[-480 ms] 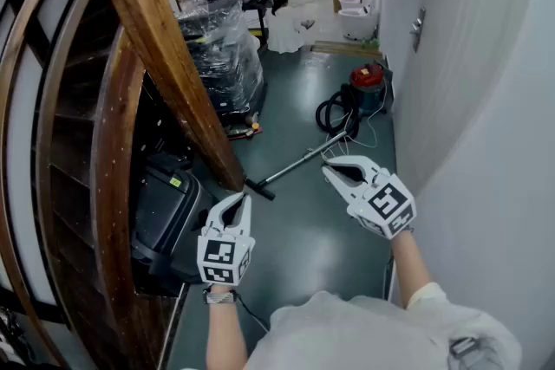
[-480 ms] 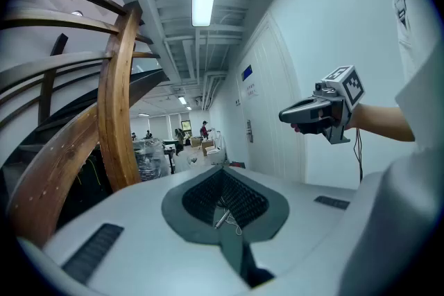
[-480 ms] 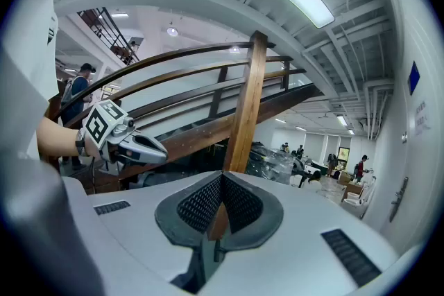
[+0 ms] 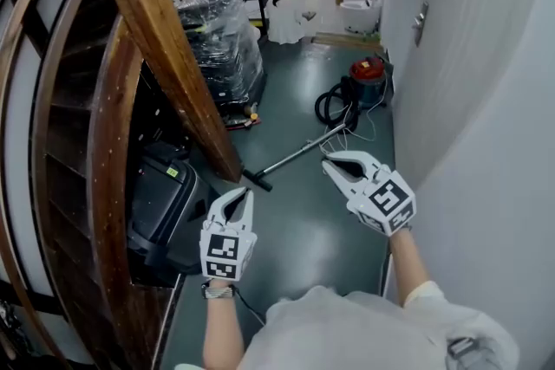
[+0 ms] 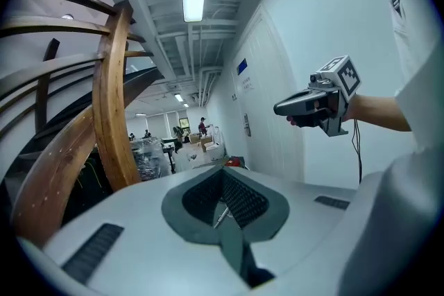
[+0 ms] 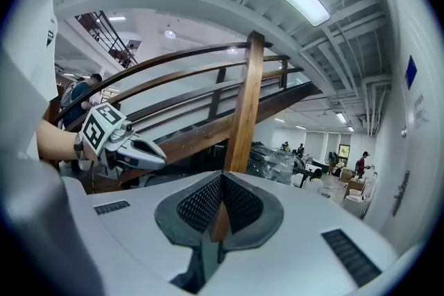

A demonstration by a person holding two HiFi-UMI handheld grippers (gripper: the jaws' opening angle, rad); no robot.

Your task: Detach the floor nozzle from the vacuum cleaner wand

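The vacuum wand [image 4: 299,152] lies on the dark green floor, running from the black hose [image 4: 334,107] down to the black floor nozzle [image 4: 257,180] by the foot of the wooden beam. The red vacuum cleaner [image 4: 368,72] stands by the wall behind it. My left gripper [image 4: 237,196] hovers shut and empty, nearer me than the nozzle. My right gripper [image 4: 329,161] is shut and empty too, held above the floor to the right of the wand. A sliver of the wand [image 5: 220,216] shows past the shut left gripper [image 5: 223,173]. The right gripper [image 6: 222,177] faces the wooden post.
A slanted wooden stair beam [image 4: 165,48] and curved railings fill the left. A black case [image 4: 165,204] sits under them, and a plastic-wrapped stack [image 4: 221,43] behind. The white wall [image 4: 486,143] with a door closes the right. People are at the far end of the hall.
The floor scene has slid slightly up in the head view. Both grippers hold about the same place and stay shut.
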